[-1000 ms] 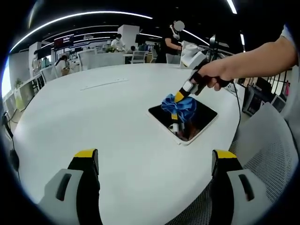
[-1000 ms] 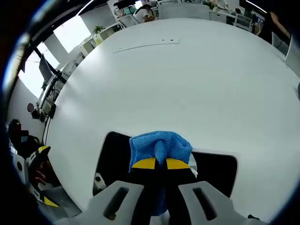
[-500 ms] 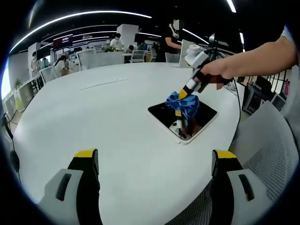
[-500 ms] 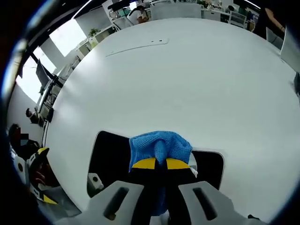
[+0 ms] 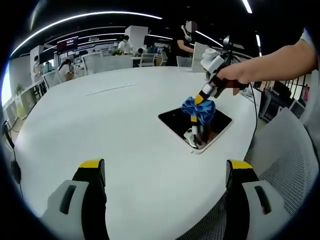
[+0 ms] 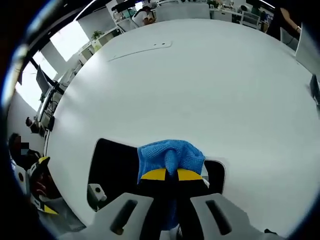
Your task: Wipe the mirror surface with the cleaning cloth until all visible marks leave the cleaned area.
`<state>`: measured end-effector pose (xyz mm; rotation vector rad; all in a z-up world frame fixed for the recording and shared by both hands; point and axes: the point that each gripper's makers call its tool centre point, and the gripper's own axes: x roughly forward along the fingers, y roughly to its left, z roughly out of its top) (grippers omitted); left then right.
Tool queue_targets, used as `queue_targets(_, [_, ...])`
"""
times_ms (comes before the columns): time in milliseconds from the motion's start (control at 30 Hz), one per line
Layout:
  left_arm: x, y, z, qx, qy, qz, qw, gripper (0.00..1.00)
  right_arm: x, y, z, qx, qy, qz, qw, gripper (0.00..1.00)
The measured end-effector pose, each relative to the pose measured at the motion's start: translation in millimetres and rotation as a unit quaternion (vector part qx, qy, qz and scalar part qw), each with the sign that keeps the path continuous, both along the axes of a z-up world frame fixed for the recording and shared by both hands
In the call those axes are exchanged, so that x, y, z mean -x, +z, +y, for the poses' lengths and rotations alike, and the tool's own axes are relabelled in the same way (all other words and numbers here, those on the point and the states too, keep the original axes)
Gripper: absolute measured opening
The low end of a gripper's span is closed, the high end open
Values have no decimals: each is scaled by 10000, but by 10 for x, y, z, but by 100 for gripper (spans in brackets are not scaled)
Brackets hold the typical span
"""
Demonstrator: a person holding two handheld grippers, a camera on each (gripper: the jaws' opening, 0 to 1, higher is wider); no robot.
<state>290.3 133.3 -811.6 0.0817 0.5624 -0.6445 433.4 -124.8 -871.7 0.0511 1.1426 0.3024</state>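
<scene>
Blue waffle-knit cleaning cloth [image 6: 171,155] is bunched and pinched between my right gripper [image 6: 171,174] yellow-tipped jaws, which are closed on it. The cloth bulges out past the tips and presses onto the mirror [image 6: 114,167], a flat dark rectangular sheet with rounded corners and a thin pale rim. In the left gripper view that cloth [image 5: 197,108] sits on the far half of the mirror [image 5: 176,121], with a hand [image 5: 235,77] holding the right gripper [image 5: 200,99] slanted down. My left gripper [image 5: 167,170] hangs near the table's edge, well apart from the mirror, jaws spread wide with nothing between. White round table [image 5: 100,130] is smooth and matte.
</scene>
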Motion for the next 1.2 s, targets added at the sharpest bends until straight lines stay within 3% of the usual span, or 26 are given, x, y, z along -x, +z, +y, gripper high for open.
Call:
queue_targets(667, [-6,15,10,7,35,-29,10000,99,37,20,-48,10,-103,-36,9999,0])
queue_targets(1200, [-13,41,15,37,56,-79,9999,99,135,31,-33,46,-140,-269,9995,0])
